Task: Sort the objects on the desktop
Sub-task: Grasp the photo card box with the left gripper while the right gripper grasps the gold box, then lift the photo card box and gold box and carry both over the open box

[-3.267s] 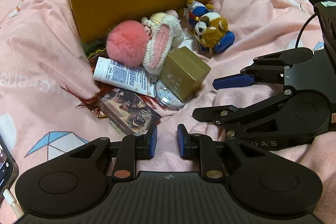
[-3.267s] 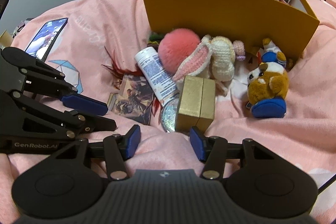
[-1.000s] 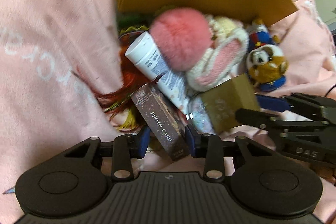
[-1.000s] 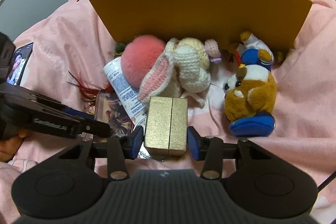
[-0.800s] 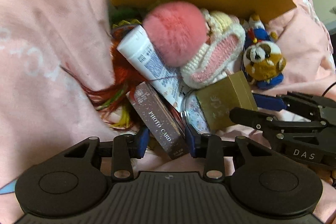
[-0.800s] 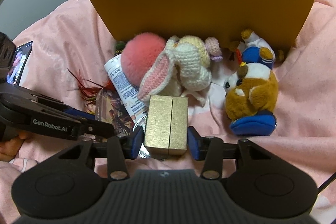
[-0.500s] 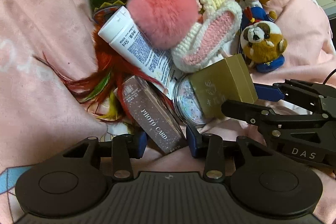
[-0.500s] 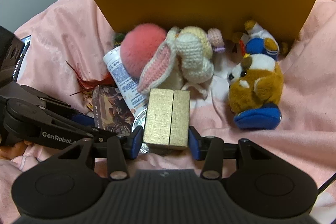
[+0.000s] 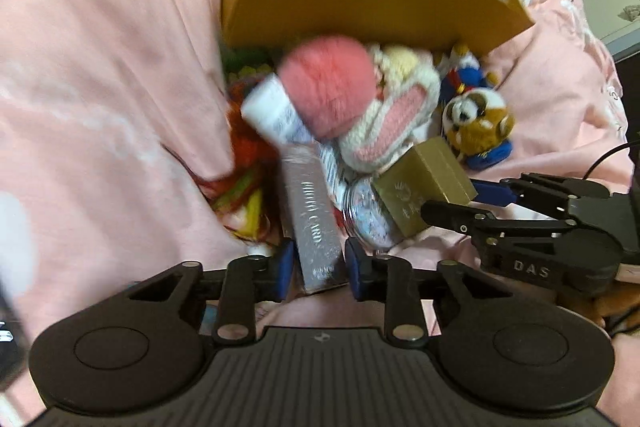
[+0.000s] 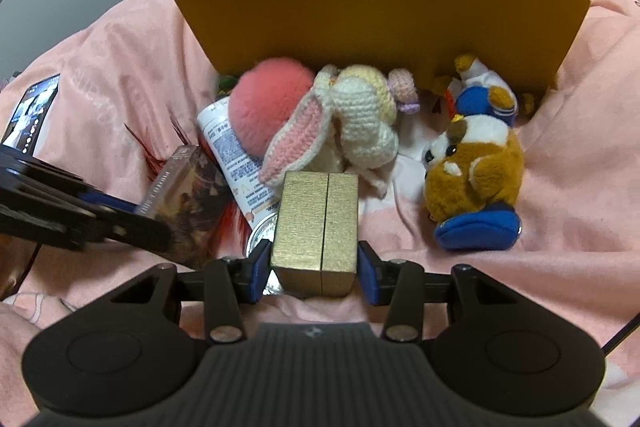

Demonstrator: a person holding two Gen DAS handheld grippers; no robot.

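Pink bedding (image 10: pixel 560 187) covered the bed where the clutter lay heaped against the front wall of a yellow box (image 10: pixel 380 11); a grey wall showed beyond it and a phone (image 10: pixel 30 115) lay off to my left. My left gripper (image 9: pixel 318 269) had just been closing and was clamped on the near end of the photo card box (image 9: pixel 314 219), whose long axis ran straight away from me toward the yellow box. My right gripper (image 10: pixel 314 269) sat beside it, its jaws narrow around the near end of the gold box (image 10: pixel 318 219), which also pointed lengthwise at the yellow box; whether the pads pressed it I could not tell. Both hands stood about equally near the open top, behind the pink pompom (image 10: pixel 270 107), knitted rabbit (image 10: pixel 356 115) and plush dog (image 10: pixel 476 167), so I judged each load would have to rise over that front wall.
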